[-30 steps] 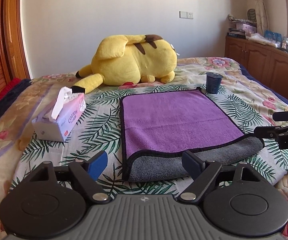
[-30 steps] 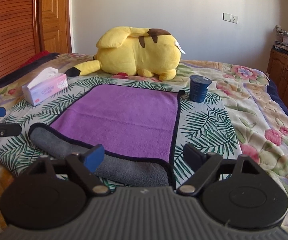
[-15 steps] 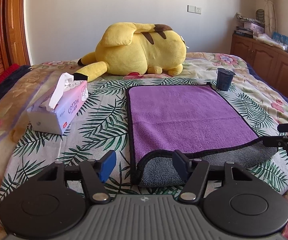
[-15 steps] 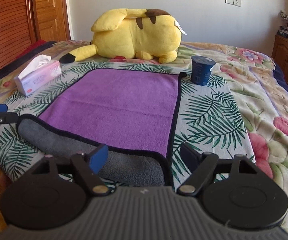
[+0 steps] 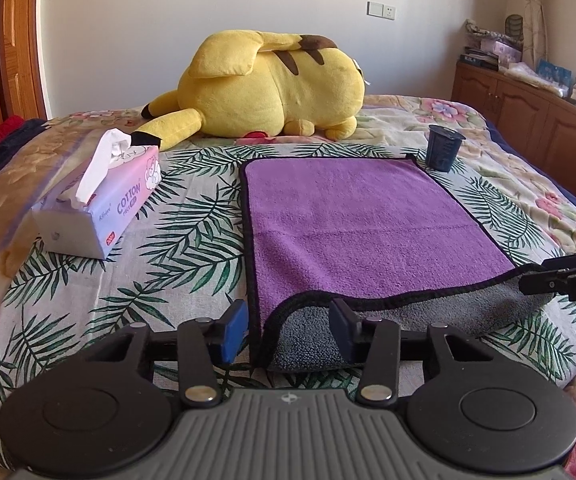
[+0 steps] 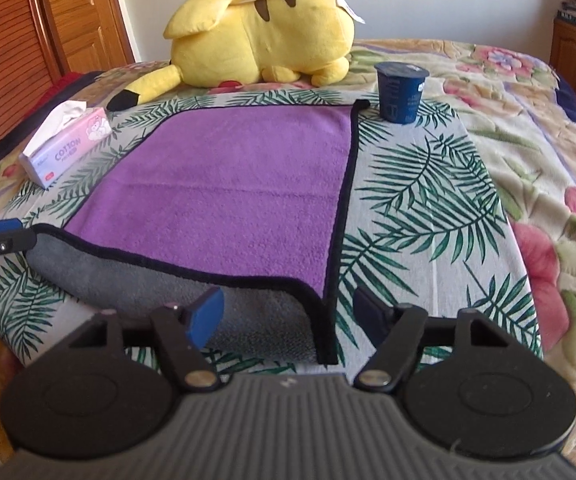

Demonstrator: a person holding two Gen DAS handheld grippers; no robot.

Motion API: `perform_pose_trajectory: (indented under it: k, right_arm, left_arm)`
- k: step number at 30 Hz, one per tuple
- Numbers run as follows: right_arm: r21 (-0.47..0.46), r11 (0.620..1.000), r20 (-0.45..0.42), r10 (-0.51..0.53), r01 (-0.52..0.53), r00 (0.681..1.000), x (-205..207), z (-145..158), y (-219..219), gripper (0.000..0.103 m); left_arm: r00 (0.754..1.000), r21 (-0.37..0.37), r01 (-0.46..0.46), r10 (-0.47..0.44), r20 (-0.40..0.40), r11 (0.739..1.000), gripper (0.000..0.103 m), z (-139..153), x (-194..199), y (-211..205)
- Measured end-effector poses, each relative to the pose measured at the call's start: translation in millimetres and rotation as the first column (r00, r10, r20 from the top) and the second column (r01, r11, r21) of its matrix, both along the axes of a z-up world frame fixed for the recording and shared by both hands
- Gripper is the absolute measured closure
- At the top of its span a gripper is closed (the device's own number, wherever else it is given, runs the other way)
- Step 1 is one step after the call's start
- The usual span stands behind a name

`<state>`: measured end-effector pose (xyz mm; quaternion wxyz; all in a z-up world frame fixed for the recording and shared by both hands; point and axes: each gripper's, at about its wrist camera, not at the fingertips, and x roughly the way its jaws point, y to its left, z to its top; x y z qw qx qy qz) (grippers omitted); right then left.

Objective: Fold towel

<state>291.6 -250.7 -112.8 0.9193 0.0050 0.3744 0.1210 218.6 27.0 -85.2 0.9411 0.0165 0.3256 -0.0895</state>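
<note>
Both claws have dropped lower and moved in closer than a moment ago. The left claw (image 5: 284, 330) is open wide around the near left corner of the towel (image 5: 359, 220), holding nothing. The right claw (image 6: 288, 314) is open wide around the near right corner. The near edge is rolled over, grey side up. The towel lies flat on the bed (image 5: 192, 248). I think pinching comes next. At 10 o'clock sits a tissue box (image 5: 100, 204), at 1 o'clock a cup (image 5: 443, 152), and at 12 o'clock a yellow toy (image 5: 272, 88).
</note>
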Motion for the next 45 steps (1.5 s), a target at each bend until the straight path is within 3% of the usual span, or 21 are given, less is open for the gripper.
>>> perform_pose_trajectory:
  k: [14, 21, 29, 30, 45]
  right_arm:
    - [0.032, 0.999, -0.044, 0.038, -0.037, 0.998, 1, 3, -5, 0.056]
    - [0.009, 0.999, -0.041, 0.037, -0.037, 0.998, 2, 3, -8, 0.075]
    - [-0.010, 0.998, -0.023, 0.062, -0.062, 0.998, -1, 9, -6, 0.086]
    - [-0.010, 0.998, -0.023, 0.067, -0.067, 0.998, -1, 9, -6, 0.093]
    - [-0.011, 0.995, 0.002, 0.101, -0.101, 0.995, -4, 11, -4, 0.098]
  left_arm:
    - [1.000, -0.001, -0.006, 0.006, -0.030, 1.000, 0.093, -9, 0, 1]
    - [0.999, 0.000, -0.006, 0.006, -0.034, 1.000, 0.103, -10, 1, 2]
    - [0.999, -0.001, 0.005, -0.005, -0.040, 1.000, 0.103, -12, 0, 1]
    - [0.999, -0.001, 0.006, -0.006, -0.041, 1.000, 0.103, -12, 0, 1]
    - [1.000, -0.017, 0.025, -0.025, -0.013, 1.000, 0.103, -6, -3, -1]
